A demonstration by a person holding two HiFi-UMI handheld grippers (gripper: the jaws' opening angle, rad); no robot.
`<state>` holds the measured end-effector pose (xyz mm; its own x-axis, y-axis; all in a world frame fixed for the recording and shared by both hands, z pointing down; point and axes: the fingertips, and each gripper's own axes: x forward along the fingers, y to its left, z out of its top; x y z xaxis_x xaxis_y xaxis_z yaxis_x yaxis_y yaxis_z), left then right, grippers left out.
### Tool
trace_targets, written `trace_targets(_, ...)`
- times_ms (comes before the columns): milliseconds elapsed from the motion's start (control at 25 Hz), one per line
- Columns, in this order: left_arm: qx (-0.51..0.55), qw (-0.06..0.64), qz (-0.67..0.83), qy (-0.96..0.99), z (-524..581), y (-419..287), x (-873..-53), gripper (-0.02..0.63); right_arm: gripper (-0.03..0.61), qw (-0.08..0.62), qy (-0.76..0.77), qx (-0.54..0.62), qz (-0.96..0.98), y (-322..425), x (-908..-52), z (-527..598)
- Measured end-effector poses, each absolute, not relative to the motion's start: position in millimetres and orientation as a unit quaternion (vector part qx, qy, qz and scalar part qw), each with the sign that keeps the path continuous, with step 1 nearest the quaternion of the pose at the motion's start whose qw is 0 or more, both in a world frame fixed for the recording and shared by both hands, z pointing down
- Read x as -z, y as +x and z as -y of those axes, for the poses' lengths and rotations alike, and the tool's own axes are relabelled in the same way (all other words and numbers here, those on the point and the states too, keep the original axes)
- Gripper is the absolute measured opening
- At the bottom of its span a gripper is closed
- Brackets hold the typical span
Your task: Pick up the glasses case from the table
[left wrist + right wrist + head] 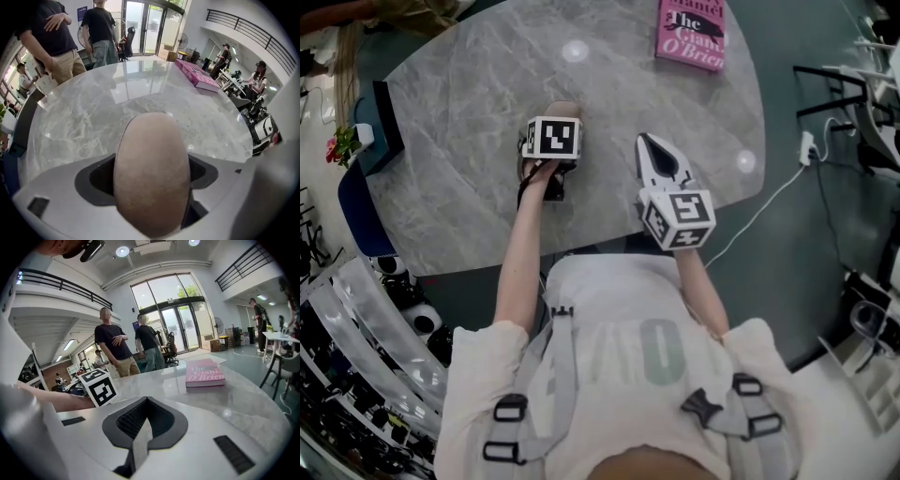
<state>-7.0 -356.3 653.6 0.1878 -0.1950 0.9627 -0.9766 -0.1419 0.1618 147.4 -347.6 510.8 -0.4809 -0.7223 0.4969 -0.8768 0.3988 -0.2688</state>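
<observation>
Rounded grey marble-patterned table (469, 159), dull teal-grey floor (825, 244) crossed by a thin white cable (773, 199), tall glass entrance doors (180, 326) bright with daylight, pale white wall (119, 296), black-railed upper balcony (61, 282), round ceiling lamp (123, 251), white desk (280, 337) at the right.

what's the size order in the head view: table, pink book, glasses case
1. table
2. pink book, cut off at the top edge
3. glasses case, unsure: the left gripper covers most of it
</observation>
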Motion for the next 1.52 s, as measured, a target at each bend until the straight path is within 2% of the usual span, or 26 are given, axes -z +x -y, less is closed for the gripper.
trace_targets(1040,-0.433,0.427,0.487,0.627,357,-9,-654,0.399,0.0,0.15,0.481,-0.267,0.822,147,-516,331)
trace_targets(1520,-0.411,0.426,0.5,0.632,362,-18,-639,0.397,0.0,0.138,0.48,-0.238,0.833,140,-495,338)
